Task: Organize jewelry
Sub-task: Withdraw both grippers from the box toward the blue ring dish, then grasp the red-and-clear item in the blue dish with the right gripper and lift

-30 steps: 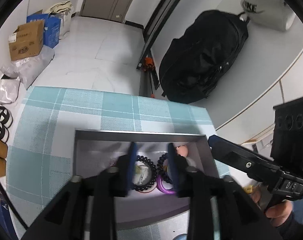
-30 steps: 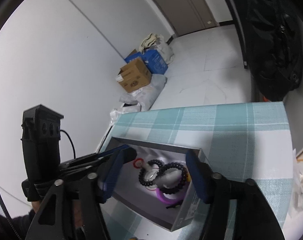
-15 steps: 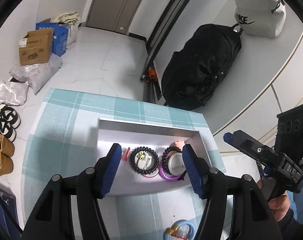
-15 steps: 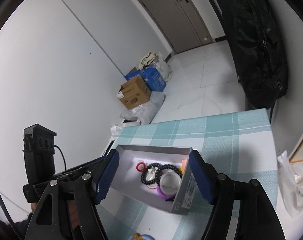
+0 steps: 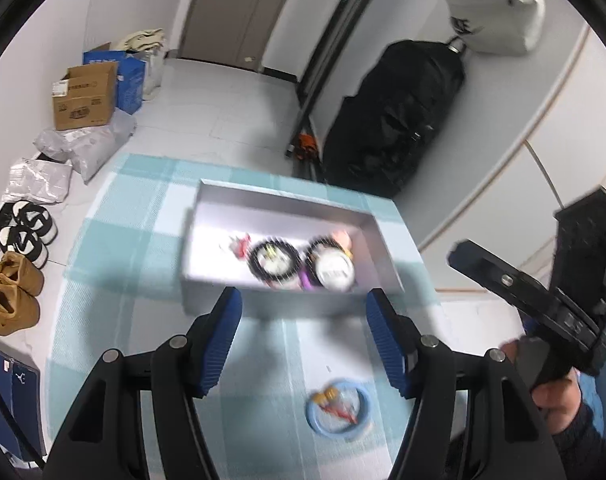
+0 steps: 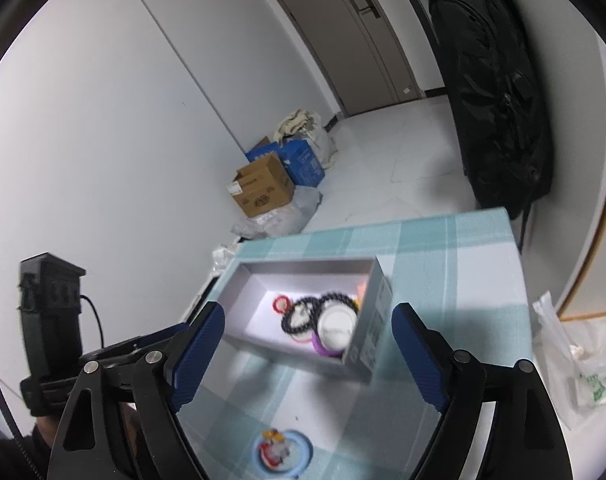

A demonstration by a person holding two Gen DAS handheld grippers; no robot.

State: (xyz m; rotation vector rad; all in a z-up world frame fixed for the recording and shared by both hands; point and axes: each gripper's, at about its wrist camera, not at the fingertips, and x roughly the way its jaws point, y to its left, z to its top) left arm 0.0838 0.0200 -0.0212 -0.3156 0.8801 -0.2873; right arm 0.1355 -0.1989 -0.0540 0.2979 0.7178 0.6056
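Grey box [image 5: 287, 304] mid-table; blue ring [image 5: 339, 408] on bare cloth before it. Left gripper [image 5: 303, 340], right gripper [image 6: 307, 352]: spread, empty, just widened, withdrawn from box.

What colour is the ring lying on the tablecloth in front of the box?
Light blue ring, clearest in the left wrist view.

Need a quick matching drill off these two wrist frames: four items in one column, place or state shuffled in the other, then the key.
Items:
1. black bead bracelets
2. light blue ring
3. brown boots
4. left gripper

Place or state:
A. on the floor, left of the table
B. jaws open, nothing between them
C. inside the grey box
D. on the checked tablecloth, outside the box, nearer the grippers

Pairs: 1-C, 2-D, 3-A, 4-B
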